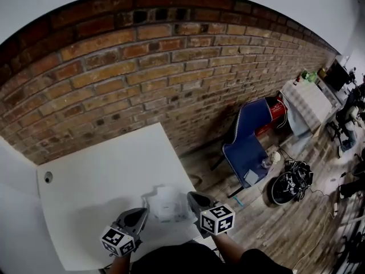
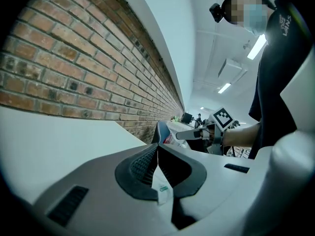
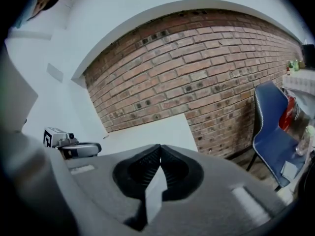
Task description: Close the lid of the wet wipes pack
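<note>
Nearest the person, the left gripper [image 1: 142,212] and the right gripper [image 1: 193,196] hang low over the near edge of the table [image 1: 85,198], one on each side of the wet wipes pack [image 1: 167,205]. Each gripper's own view shows its jaws brought fully together, the ribbed pads meeting at the tips with nothing of the pack between them (a thin white strip sits low behind the tips on both tools alike, so I take it for part of the gripper).

The pack lies flat on the table between the two tips. It is near both and, as far as the head view shows, touches neither. It is pale on a white top and too small to tell whether the lid stands up or which way its hinge runs. Neither gripper view shows it.

I judge the pack light and soft, with a slick film wrapper, so it would likely skate on the smooth table or dent if shoved from one end. The lid is probably its one stiff part, a flap that snaps onto a frame. Closed tips suit that. One can pin the body with a flat press beside the frame, while the other pushes down on the flap's free edge. Pinching the film risks crumpling it.

Farther off are a small round hole [image 1: 48,177] in the table, the brick wall [image 1: 142,67], and a blue chair [image 1: 248,136].
</note>
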`<control>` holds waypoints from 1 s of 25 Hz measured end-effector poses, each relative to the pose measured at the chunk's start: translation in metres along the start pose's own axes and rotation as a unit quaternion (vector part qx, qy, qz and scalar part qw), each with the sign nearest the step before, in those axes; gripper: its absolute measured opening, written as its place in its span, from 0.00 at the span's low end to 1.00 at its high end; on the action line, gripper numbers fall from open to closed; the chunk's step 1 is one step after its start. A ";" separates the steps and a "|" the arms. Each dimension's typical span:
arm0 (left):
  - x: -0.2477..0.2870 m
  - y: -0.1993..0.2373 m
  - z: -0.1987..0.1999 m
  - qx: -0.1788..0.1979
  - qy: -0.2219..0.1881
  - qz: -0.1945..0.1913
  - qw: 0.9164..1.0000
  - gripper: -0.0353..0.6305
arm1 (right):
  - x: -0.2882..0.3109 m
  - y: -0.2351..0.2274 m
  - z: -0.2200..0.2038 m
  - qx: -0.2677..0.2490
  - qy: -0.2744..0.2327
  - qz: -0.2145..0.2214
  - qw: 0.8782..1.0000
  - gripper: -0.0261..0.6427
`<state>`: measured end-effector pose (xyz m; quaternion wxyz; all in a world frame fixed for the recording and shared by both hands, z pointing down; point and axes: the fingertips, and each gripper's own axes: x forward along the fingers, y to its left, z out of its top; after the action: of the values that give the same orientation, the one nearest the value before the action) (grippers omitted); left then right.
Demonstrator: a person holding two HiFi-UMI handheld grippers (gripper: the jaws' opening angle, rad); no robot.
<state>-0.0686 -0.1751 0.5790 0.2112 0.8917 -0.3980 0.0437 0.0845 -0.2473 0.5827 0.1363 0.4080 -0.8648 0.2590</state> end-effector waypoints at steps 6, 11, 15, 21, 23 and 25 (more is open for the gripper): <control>0.011 -0.004 -0.021 -0.032 0.021 0.013 0.999 0.05 | 0.024 -0.004 -0.015 -0.003 0.048 0.055 0.997 0.04; 0.016 -0.005 -0.033 -0.049 0.030 0.023 0.998 0.05 | 0.042 -0.004 -0.017 -0.003 0.065 0.089 0.994 0.04; 0.020 -0.007 -0.036 -0.059 0.029 0.031 0.997 0.05 | 0.054 -0.011 -0.021 0.003 0.081 0.103 0.991 0.04; 0.023 -0.003 -0.049 -0.067 0.032 0.046 0.996 0.05 | 0.066 -0.013 -0.024 0.015 0.101 0.129 0.986 0.19; 0.023 -0.004 -0.050 -0.073 0.035 0.048 0.996 0.05 | 0.069 -0.013 -0.027 0.017 0.108 0.136 0.985 0.19; 0.024 -0.006 -0.051 -0.079 0.040 0.049 0.995 0.05 | 0.073 -0.014 -0.029 0.023 0.117 0.143 0.982 0.19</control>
<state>-0.0428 -0.1672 0.6291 0.2945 0.8493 -0.4343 0.0578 0.0502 -0.2850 0.6445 0.1885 0.2497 -0.8861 0.3419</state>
